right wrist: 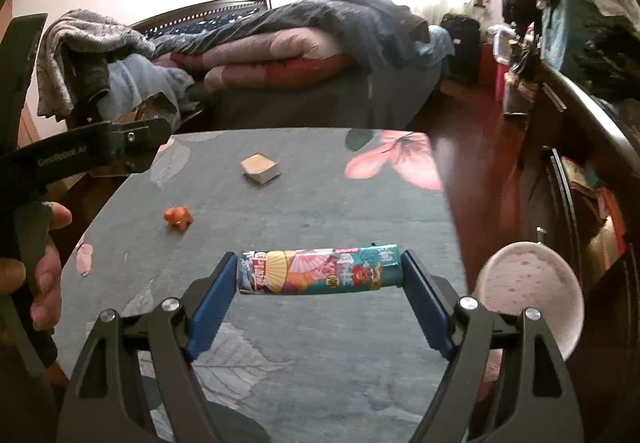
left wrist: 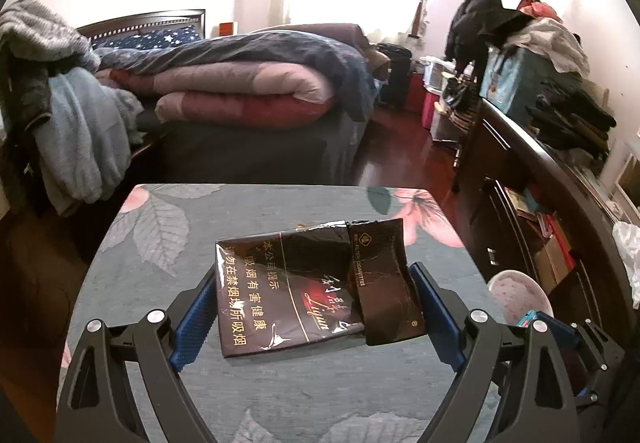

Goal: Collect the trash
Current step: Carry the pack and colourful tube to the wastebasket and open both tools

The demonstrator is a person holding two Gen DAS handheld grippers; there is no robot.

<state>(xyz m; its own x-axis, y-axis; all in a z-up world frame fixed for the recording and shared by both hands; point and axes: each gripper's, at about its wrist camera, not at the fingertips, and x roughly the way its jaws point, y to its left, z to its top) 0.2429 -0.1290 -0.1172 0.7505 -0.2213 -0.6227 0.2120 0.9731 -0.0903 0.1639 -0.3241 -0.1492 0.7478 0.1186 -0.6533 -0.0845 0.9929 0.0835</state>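
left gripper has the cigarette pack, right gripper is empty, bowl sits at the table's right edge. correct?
Not quite. The right gripper isn't empty: the right wrist view shows its fingers closed on the ends of a colourful wrapper. The rest holds: the left gripper clamps the cigarette pack, and the bowl sits at the table's right edge.

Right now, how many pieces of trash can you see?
4: cigarette pack in the left tool, colorful wrapper in the right tool, orange scrap and small box on the table. More may be hidden.
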